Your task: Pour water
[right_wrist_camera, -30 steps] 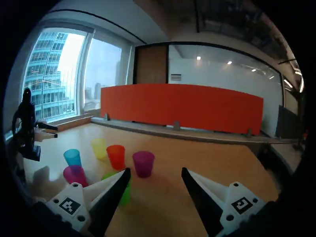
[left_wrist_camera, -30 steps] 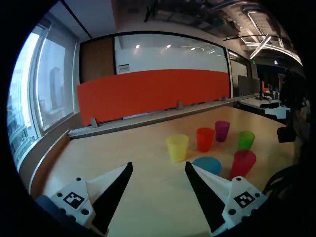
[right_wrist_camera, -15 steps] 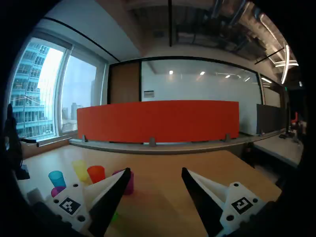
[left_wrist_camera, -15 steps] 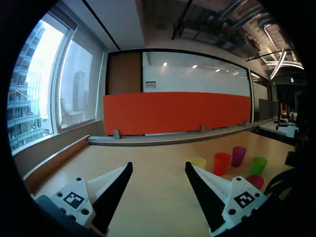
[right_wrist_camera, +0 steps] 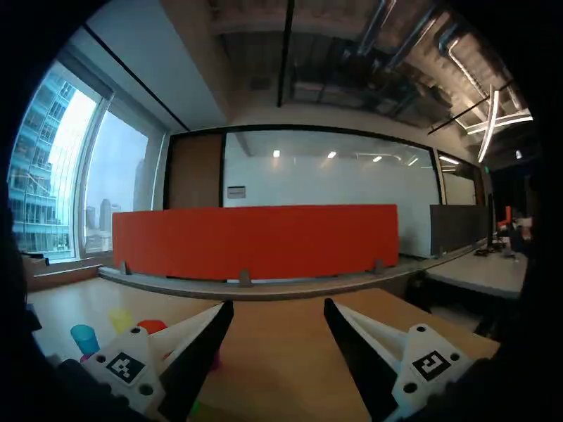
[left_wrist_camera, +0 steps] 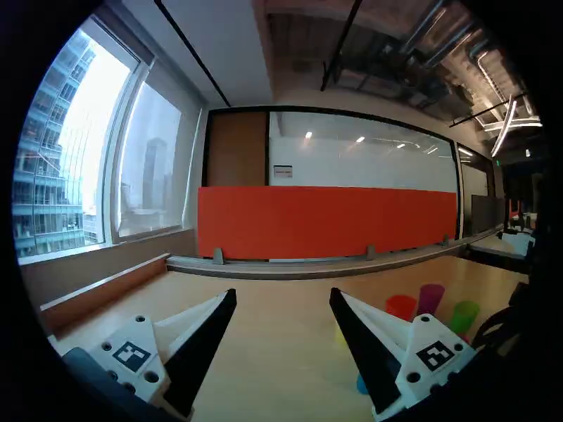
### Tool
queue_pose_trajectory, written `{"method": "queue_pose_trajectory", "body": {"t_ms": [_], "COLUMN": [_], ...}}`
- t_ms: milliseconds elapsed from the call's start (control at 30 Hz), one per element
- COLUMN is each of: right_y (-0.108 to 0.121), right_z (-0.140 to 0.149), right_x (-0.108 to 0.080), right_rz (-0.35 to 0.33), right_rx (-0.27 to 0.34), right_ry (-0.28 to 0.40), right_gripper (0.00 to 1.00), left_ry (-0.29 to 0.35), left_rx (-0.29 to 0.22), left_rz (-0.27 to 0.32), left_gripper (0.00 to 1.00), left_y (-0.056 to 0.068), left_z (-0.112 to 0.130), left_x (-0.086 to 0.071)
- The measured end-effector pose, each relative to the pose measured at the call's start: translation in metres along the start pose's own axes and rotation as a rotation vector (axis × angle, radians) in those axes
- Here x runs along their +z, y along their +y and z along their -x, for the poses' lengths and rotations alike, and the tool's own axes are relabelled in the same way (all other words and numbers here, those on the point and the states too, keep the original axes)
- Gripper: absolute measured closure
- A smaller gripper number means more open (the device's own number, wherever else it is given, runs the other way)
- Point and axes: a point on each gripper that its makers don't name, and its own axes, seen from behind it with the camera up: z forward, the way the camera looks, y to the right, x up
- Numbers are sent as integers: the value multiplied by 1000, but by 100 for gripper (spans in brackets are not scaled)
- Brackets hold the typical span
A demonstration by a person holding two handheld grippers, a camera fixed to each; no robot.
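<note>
The left hand-held gripper (left_wrist_camera: 281, 292) looks out low over a wooden worktop (left_wrist_camera: 281, 352), its two fingers spread wide with nothing between them. The plastic cups stand on the worktop off to its right, partly hidden by the right-hand finger: a red cup (left_wrist_camera: 401, 307), a purple cup (left_wrist_camera: 430, 297) just beside it, and a green cup (left_wrist_camera: 463, 315) further right. A sliver of a yellow cup (left_wrist_camera: 340, 336) and one of a blue cup (left_wrist_camera: 360, 385) peek out at that finger's inner edge. In the right gripper view the right hand-held gripper (right_wrist_camera: 278, 304) is spread just as wide and also empty. There the cups sit low on the left: the blue cup (right_wrist_camera: 85, 339), the yellow cup (right_wrist_camera: 121, 320) and the red cup (right_wrist_camera: 150, 325) near the left-hand finger, which hides most of the purple one. Whether any cup holds water cannot be told. An orange partition (left_wrist_camera: 327, 221) runs along the far edge of the worktop, with a tall window (left_wrist_camera: 84, 169) to the left.
</note>
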Motion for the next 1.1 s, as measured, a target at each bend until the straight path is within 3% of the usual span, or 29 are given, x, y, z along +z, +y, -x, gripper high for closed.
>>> {"method": "queue_pose_trajectory", "body": {"t_ms": [367, 600, 1100], "right_y": [-13, -17, -10], "right_z": [-1, 5, 17], "right_x": [0, -2, -11], "right_rz": [-11, -11, 25], "right_rx": [12, 29, 23], "right_ry": [3, -8, -24], "right_gripper": [1, 1, 1], "left_ry": [10, 26, 23], "left_rx": [28, 20, 24], "left_rz": [-3, 3, 9], "left_gripper": [1, 2, 1], "left_y": [14, 20, 8], "left_z": [7, 16, 52], "left_x": [5, 8, 8]}}
